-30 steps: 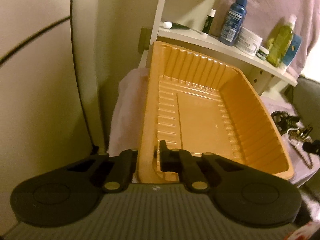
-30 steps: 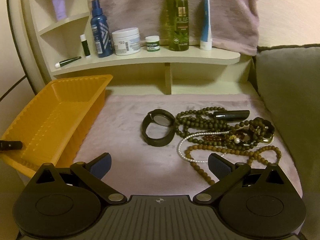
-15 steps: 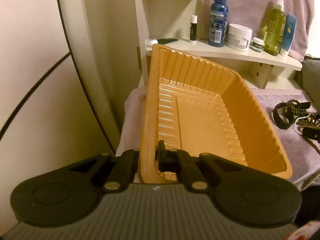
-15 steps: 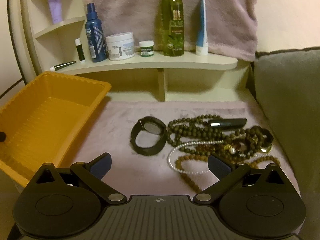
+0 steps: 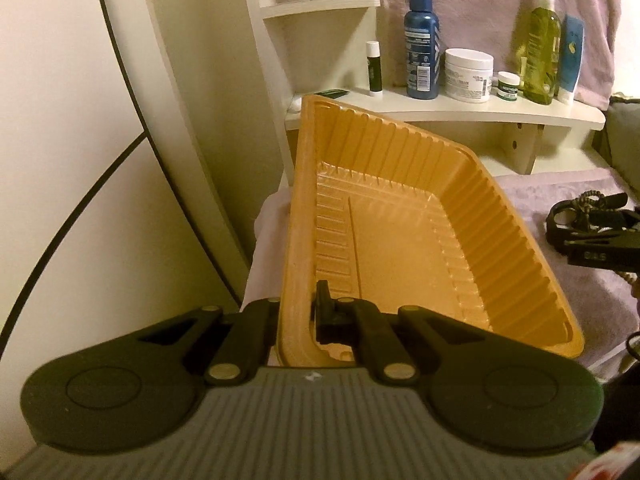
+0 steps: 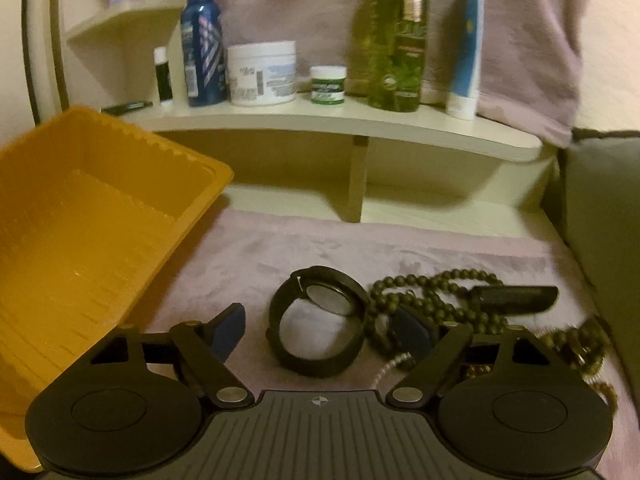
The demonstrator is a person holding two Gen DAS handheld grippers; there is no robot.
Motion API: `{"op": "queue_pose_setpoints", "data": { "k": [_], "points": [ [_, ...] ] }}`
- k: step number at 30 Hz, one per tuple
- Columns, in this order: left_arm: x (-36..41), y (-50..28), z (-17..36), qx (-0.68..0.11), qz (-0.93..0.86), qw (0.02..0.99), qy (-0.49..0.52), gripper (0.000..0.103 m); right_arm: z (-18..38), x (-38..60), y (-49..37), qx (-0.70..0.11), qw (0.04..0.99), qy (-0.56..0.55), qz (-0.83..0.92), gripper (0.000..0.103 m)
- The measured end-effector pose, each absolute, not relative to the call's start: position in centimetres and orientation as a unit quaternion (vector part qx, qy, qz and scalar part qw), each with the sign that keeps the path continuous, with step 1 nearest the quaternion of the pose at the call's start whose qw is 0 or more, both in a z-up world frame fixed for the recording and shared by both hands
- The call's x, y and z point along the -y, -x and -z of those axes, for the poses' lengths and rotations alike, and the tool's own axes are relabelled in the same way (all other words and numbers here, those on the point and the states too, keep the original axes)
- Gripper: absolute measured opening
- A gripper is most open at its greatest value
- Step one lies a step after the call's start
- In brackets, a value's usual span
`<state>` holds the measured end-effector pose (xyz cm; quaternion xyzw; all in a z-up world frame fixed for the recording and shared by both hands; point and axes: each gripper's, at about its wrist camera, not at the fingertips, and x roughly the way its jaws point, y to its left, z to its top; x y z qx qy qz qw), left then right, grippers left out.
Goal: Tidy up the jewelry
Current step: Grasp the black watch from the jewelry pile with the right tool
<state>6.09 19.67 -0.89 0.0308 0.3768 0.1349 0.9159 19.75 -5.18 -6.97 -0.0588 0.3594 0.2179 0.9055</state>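
Observation:
My left gripper is shut on the near rim of an empty orange plastic tray, which it holds tilted at the left end of a mauve cloth. The tray also shows in the right wrist view. My right gripper is open, low over the cloth, with its fingers on either side of a black wristwatch. Brown bead necklaces, a pearl strand and a black bar-shaped piece lie tangled to the right of the watch. The watch and the right gripper show at the right edge of the left wrist view.
A white shelf behind the cloth holds a blue bottle, a white jar, a small green-lidded jar, a green bottle and a blue tube. A grey cushion borders the right side.
My right gripper has moved forward and down, so the watch now lies between its open fingers. My left gripper has kept its hold on the tray and turned a little.

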Motion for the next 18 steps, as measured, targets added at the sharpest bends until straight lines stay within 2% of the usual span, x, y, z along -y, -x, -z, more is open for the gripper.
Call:
{"op": "queue_pose_setpoints", "data": {
  "k": [7, 9, 10, 12, 18],
  "points": [
    [-19.29, -6.15, 0.92, -0.376, -0.14, 0.915, -0.037, 0.003, 7.83, 4.57, -19.71, -0.348, 0.909, 0.088, -0.213, 0.053],
    [-19.29, -6.13, 0.93, -0.376, -0.141, 0.915, -0.036, 0.003, 7.85, 4.55, -19.45, -0.341, 0.912, 0.095, -0.209, 0.044],
    [-19.29, -6.13, 0.95, -0.376, -0.142, 0.915, -0.035, 0.003, 7.88, 4.61, -19.36, -0.339, 0.912, 0.095, -0.211, 0.043],
    [-19.27, -6.16, 0.94, -0.376, -0.143, 0.915, -0.034, 0.003, 7.81, 4.7, -19.22, -0.335, 0.914, 0.096, -0.208, 0.033],
    [-19.31, -6.12, 1.01, -0.375, -0.143, 0.915, -0.036, 0.004, 7.55, 5.21, -19.17, -0.336, 0.914, 0.086, -0.208, 0.031]
  ]
}}
